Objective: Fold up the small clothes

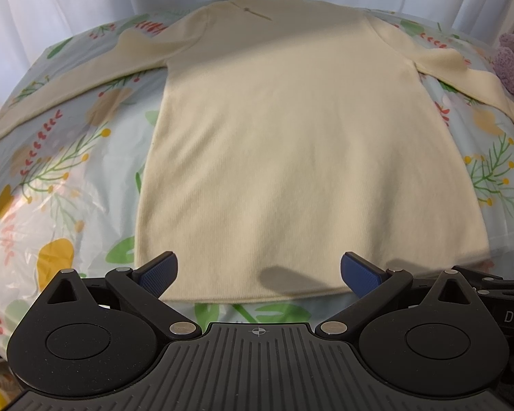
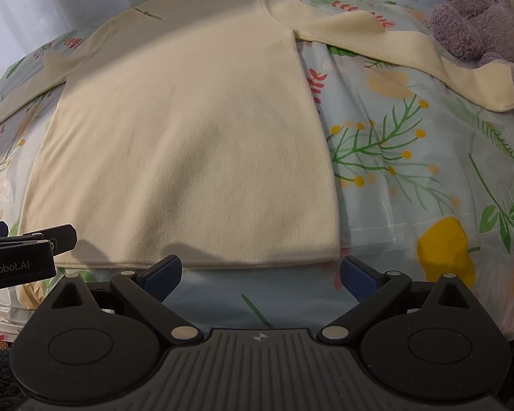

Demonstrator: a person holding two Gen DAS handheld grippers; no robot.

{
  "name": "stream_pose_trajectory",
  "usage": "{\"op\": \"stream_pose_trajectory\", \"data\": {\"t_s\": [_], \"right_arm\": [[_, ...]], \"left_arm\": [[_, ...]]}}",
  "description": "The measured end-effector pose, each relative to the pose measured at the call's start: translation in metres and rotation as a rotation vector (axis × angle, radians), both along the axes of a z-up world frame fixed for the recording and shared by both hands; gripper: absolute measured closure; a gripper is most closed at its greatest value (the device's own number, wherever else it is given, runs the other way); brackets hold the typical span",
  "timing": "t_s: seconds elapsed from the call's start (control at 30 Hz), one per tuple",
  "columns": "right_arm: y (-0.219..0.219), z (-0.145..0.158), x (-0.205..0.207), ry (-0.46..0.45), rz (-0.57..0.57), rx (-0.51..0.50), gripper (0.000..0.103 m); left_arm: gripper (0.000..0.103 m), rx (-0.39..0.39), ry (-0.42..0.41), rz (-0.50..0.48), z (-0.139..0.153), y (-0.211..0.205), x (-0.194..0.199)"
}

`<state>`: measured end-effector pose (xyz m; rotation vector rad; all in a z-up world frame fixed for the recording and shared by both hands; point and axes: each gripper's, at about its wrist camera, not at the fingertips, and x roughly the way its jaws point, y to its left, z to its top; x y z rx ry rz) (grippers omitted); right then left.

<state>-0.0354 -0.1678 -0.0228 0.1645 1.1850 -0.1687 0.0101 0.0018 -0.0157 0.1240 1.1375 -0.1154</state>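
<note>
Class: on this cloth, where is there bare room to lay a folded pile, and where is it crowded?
Bare cloth right of the sweater, below its right sleeve; a smaller patch left, below the left sleeve. Crowded: far right corner, where the plush toy sits.

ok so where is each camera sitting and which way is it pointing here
Left wrist view: sits on the left tongs, low at the near hem, facing up the cream sweater toward the white curtain; its own open blue-padded fingers show, with the right tongs' edge at far right.

Right wrist view: sits on the right tongs, near the sweater's right hem corner, facing the same way; its own open fingers show, with the left tongs at far left.

Both share the sweater, the floral cloth and the purple plush toy.
</note>
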Motion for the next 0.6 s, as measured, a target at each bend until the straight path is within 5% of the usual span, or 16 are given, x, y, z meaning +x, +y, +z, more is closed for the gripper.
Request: {"op": "stream_pose_trajectory", "data": {"t_s": [0.6], "right_arm": [[-0.0017,-0.0026,-0.0022,0.007,-0.008,0.007,0.004]], "left_arm": [[0.000,0.002,0.010,-0.004,-0.0021,-0.0008,-0.0005]]}}
